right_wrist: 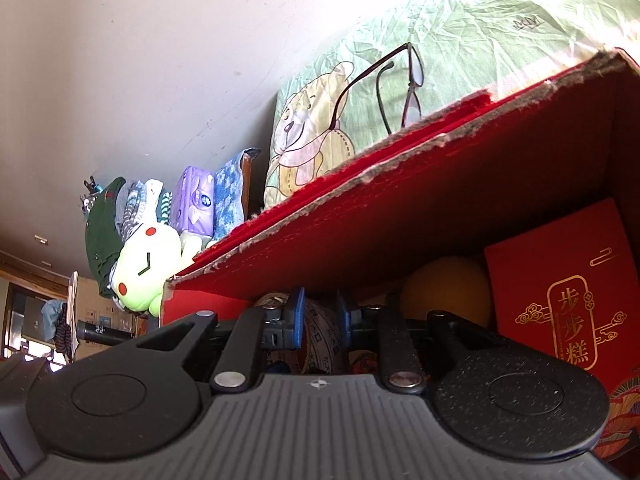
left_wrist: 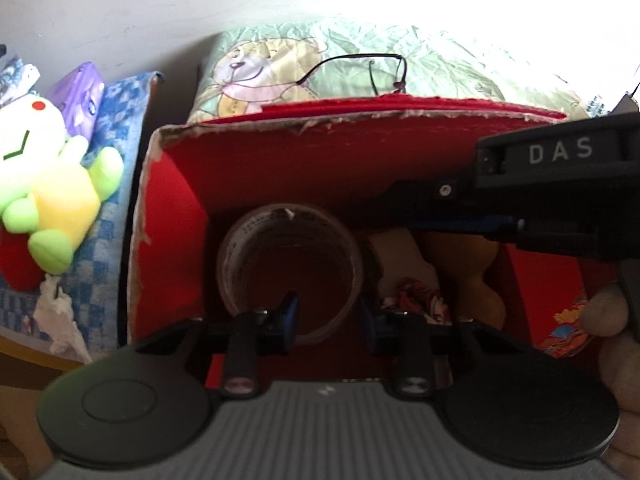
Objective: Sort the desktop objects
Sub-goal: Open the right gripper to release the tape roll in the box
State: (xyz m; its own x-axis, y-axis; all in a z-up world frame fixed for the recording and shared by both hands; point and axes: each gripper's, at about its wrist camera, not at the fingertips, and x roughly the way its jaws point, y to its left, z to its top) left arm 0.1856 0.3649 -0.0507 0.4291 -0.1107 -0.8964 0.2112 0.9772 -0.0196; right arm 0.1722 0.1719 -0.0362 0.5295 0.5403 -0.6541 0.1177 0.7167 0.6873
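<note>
A red cardboard box (left_wrist: 240, 160) with torn edges fills both views (right_wrist: 400, 216). Inside it lies a roll of clear tape (left_wrist: 288, 272), next to an orange fruit (left_wrist: 464, 264) and a printed wrapper (left_wrist: 416, 300). My left gripper (left_wrist: 329, 318) hangs over the box, its blue pads open around the tape roll's near rim without clamping it. My right gripper (right_wrist: 320, 320) reaches into the box and shows in the left view (left_wrist: 552, 184). Its pads stand a small gap apart with the tape roll (right_wrist: 320, 340) between them. The orange fruit (right_wrist: 448, 292) sits beside it.
A red gift packet (right_wrist: 560, 288) with gold characters leans in the box. Behind the box lie glasses (left_wrist: 376, 72) on a bear-print pillow (left_wrist: 260, 76). A green plush toy (left_wrist: 52, 184), a purple tissue pack (left_wrist: 80, 96) and crumpled tissue (left_wrist: 60, 312) lie left.
</note>
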